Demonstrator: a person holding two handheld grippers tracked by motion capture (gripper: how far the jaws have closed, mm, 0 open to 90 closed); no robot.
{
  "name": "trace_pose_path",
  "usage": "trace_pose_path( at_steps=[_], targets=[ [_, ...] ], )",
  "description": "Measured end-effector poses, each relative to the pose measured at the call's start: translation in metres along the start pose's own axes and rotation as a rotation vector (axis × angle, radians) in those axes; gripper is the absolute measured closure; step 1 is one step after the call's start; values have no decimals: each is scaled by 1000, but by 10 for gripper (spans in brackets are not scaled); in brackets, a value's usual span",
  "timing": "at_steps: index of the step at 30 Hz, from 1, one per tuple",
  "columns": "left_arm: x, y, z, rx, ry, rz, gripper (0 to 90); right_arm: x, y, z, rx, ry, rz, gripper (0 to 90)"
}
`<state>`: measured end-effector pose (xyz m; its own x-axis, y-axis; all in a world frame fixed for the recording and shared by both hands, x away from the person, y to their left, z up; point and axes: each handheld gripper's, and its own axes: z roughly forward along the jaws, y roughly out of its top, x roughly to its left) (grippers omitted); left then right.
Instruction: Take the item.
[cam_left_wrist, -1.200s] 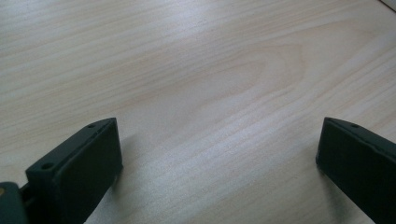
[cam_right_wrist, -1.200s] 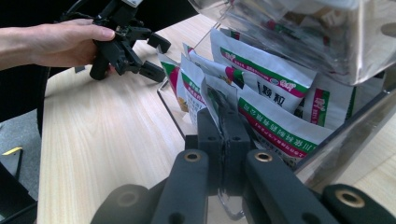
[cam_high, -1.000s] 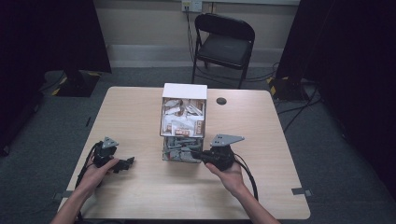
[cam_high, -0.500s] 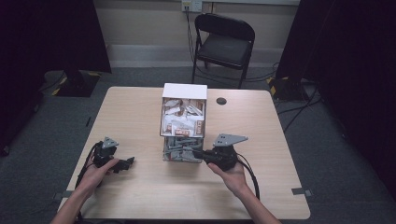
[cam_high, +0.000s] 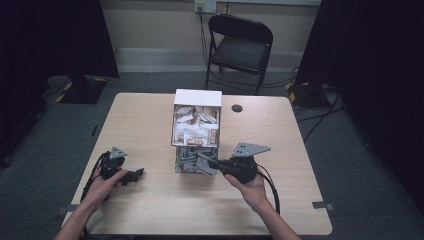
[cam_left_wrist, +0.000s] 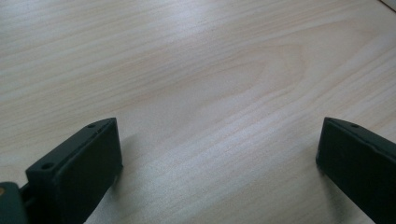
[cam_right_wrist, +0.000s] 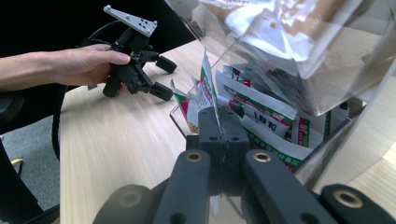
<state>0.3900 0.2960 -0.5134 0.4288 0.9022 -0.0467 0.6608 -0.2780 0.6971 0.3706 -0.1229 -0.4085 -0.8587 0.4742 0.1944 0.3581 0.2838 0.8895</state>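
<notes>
A clear plastic dispenser (cam_high: 196, 125) full of small sachets stands mid-table, with a white lid at its far end. At its open bottom tray, my right gripper (cam_high: 204, 162) is shut on the edge of a white sachet (cam_right_wrist: 207, 91) with green and red print. In the right gripper view, the closed fingertips (cam_right_wrist: 219, 135) pinch that sachet, which stands upright among several others in the tray. My left gripper (cam_high: 137, 174) rests on the table at the front left, open, with bare wood (cam_left_wrist: 210, 70) between its fingers (cam_left_wrist: 93, 158).
A round black hole cover (cam_high: 237, 108) sits on the table right of the dispenser. A black folding chair (cam_high: 240, 45) stands beyond the far edge. Cables trail from both grippers toward the front edge.
My right gripper has edged slightly to the right, away from the dispenser, still shut on the sachet. The left gripper has stayed put.
</notes>
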Motion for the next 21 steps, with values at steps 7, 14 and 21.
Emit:
trace_pose_path(
  at_steps=[7, 14, 21],
  targets=[
    [0, 0, 0, 0, 0, 0, 0, 6, 3, 0, -4, 12, -7, 900],
    [0, 0, 0, 0, 0, 0, 0, 9, 4, -3, -10, 13, -6, 900],
    [0, 0, 0, 0, 0, -1, 0, 13, 4, -8, -14, 10, -1, 900]
  ],
)
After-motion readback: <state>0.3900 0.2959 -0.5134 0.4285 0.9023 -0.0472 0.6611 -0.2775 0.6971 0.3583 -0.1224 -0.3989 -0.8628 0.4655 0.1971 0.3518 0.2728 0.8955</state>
